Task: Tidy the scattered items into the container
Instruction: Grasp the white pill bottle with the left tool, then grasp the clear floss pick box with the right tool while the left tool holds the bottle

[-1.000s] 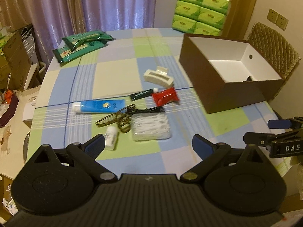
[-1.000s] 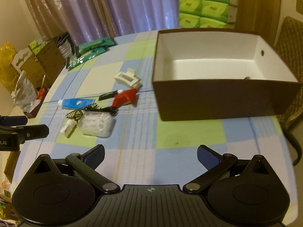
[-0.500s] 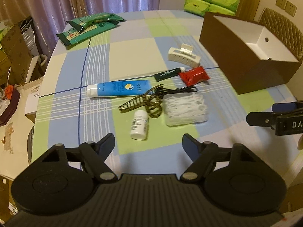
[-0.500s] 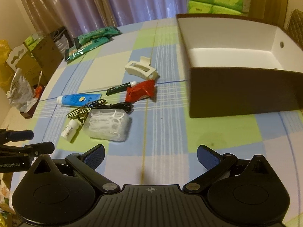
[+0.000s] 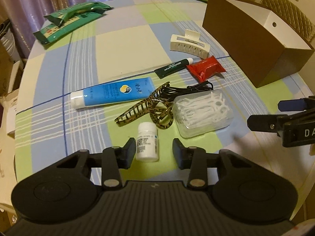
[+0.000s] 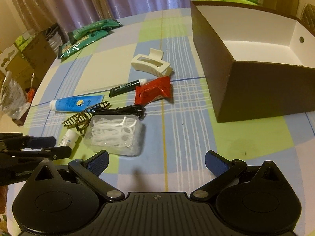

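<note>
- The left gripper point(image 5: 154, 150) has its fingers apart, one on each side of the small white bottle point(image 5: 147, 141) lying on the table point(image 5: 82, 45); the left finger looks close against it, the right finger apart.
- The right gripper point(image 6: 156, 164) has its fingers spread wide over bare cloth, the floss-pick box point(image 6: 115, 134) just ahead of its left finger.
- The brown box point(image 6: 261, 90) sits ahead of the right finger.
</note>
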The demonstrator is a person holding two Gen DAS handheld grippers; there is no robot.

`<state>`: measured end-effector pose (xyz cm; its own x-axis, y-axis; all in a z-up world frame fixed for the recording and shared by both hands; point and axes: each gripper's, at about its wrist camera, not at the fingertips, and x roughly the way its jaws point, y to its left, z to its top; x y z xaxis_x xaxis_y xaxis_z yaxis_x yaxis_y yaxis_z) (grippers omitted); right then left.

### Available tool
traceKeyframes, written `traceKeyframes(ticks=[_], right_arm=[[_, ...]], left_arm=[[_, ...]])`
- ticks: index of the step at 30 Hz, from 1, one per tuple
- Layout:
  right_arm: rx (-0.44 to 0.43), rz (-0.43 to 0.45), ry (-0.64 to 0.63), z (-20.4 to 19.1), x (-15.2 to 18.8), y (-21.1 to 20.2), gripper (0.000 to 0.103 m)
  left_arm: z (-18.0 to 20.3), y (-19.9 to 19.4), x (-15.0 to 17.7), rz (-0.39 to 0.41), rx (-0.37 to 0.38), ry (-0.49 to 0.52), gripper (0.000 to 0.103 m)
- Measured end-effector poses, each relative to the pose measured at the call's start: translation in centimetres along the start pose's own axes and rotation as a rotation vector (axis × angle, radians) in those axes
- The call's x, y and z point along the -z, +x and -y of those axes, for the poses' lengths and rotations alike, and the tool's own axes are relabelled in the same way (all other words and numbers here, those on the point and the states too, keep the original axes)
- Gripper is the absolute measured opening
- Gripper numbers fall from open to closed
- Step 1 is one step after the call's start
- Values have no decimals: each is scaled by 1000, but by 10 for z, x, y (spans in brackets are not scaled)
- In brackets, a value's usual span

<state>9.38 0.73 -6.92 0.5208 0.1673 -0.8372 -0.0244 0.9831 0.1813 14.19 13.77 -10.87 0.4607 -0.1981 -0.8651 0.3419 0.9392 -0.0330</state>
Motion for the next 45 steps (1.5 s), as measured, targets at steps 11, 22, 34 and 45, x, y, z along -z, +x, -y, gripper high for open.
traceKeyframes(ticks=[11,22,34,45], right_arm=[[-8,-5,1,-20,-12,15,101],[-21,-26,-62,-58,-16,47,101],[44,-14,-163,-61,-7,62,83],[55,-1,-176,-40,-5,59,93]], left_arm=[[-17,15,-5,-20,35,19,22],[-50,4,7,-30,21,-68,22],[-48,5,5,-30,34,-80,22],[-40,13,6,-48,42,-90,22]])
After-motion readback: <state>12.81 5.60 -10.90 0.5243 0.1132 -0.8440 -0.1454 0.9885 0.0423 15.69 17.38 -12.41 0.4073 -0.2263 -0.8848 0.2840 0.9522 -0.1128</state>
